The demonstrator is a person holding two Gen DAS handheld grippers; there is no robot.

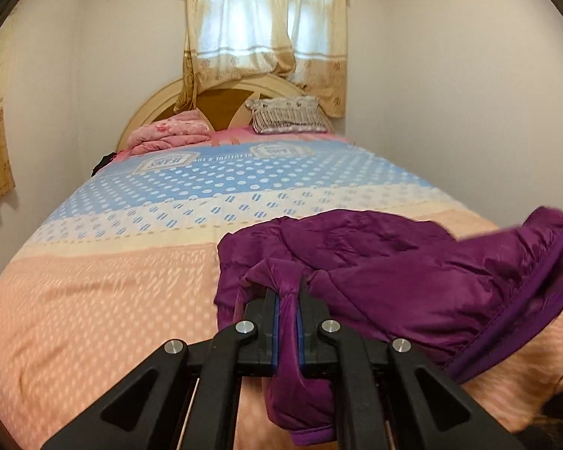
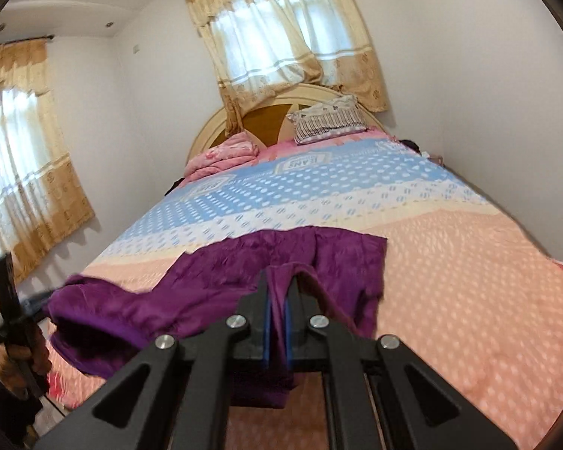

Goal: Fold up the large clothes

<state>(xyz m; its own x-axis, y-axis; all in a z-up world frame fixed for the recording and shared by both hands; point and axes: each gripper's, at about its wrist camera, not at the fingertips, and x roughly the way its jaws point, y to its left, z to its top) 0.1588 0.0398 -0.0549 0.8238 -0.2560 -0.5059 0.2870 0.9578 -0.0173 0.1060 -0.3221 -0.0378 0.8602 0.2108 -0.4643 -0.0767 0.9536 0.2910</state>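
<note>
A purple padded jacket (image 1: 413,273) hangs lifted over the near end of the bed, stretched between both grippers. My left gripper (image 1: 288,292) is shut on a bunched fold at the jacket's left edge, with cloth drooping below the jaws. In the right wrist view the same jacket (image 2: 214,285) spreads leftward, and my right gripper (image 2: 277,292) is shut on a fold at its right side. At the far left of that view a hand holds the other gripper's handle (image 2: 11,300). The jacket's far part rests on the bedspread.
The bed (image 1: 112,262) carries a peach, white and blue dotted spread. At its head lie a folded pink blanket (image 1: 169,133) and a patterned pillow (image 1: 287,114) against a rounded headboard. Curtained windows (image 2: 289,37) stand behind and to the left; walls close in on both sides.
</note>
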